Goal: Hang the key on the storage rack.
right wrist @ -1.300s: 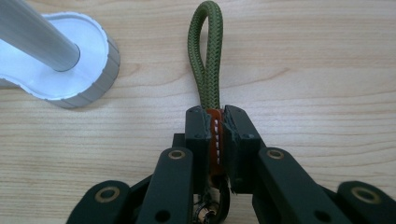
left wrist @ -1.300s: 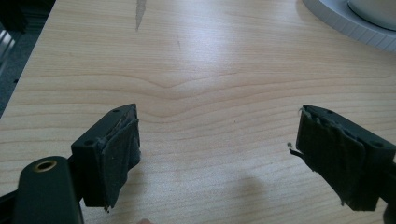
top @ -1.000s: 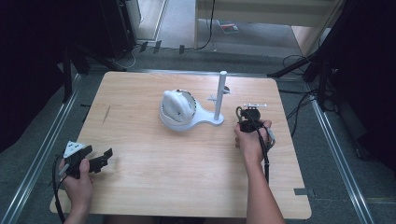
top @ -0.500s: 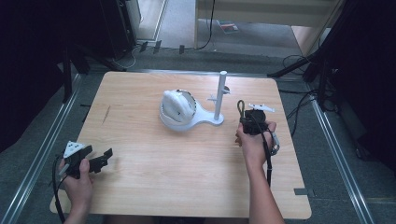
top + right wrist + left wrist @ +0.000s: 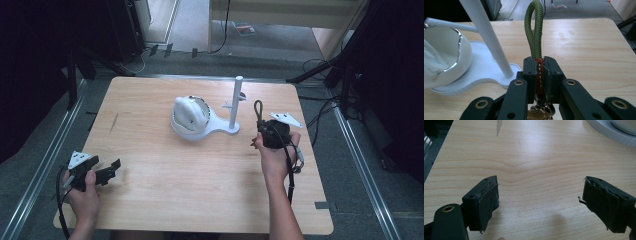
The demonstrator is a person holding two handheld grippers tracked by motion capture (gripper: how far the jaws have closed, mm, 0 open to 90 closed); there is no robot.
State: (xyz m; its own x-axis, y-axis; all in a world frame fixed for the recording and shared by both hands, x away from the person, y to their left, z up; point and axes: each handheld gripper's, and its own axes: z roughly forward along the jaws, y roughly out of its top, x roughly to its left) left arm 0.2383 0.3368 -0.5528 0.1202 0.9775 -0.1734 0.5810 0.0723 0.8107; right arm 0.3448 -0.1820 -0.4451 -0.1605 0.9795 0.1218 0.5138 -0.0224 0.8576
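The right gripper is clamped on the leather tab of a keychain, its green cord loop standing up just beside the white stand's post. Presumably the loop goes over a peg on that post; with the loop narrow and floppy, it could miss or knock the light stand askew. The left gripper rests near the table's front left corner, jaws apart and empty, too far off to steady anything.

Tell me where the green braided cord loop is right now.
The green braided cord loop stands upright, clamped in the right gripper, just right of the white stand's post in the high view.
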